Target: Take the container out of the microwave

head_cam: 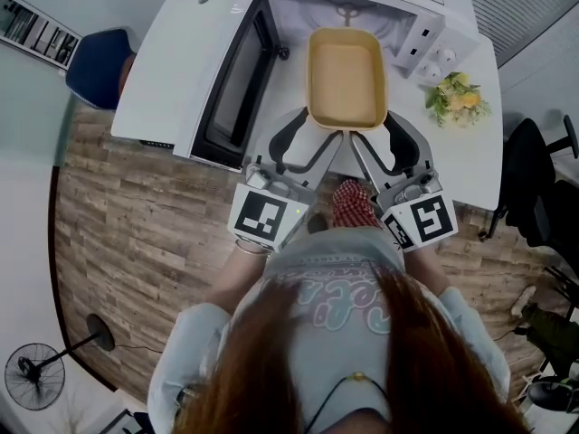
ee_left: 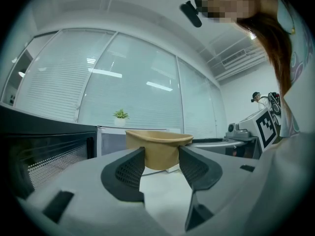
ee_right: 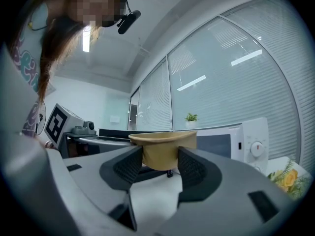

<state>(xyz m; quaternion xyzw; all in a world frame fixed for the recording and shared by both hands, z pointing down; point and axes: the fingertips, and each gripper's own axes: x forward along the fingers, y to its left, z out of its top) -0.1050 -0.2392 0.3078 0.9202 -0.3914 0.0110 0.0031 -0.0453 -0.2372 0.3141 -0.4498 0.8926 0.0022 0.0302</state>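
A tan rectangular container (head_cam: 346, 75) hangs in front of the open microwave (head_cam: 412, 16), clear of the white table (head_cam: 475, 156). My left gripper (head_cam: 312, 132) is shut on its near left corner and my right gripper (head_cam: 375, 134) on its near right corner. In the left gripper view the container (ee_left: 157, 146) sits pressed between the dark pads (ee_left: 129, 171) of the left gripper (ee_left: 161, 163). The right gripper view shows the same grip: the container (ee_right: 162, 154) is clamped in the right gripper (ee_right: 160, 167), with the table below it.
The microwave door (head_cam: 181, 70) stands swung open to the left. A small bunch of yellow flowers (head_cam: 457, 98) lies on the table to the right. A blue chair (head_cam: 95, 66) stands at the left, a black chair (head_cam: 543, 193) at the right and a fan (head_cam: 36, 378) on the wooden floor.
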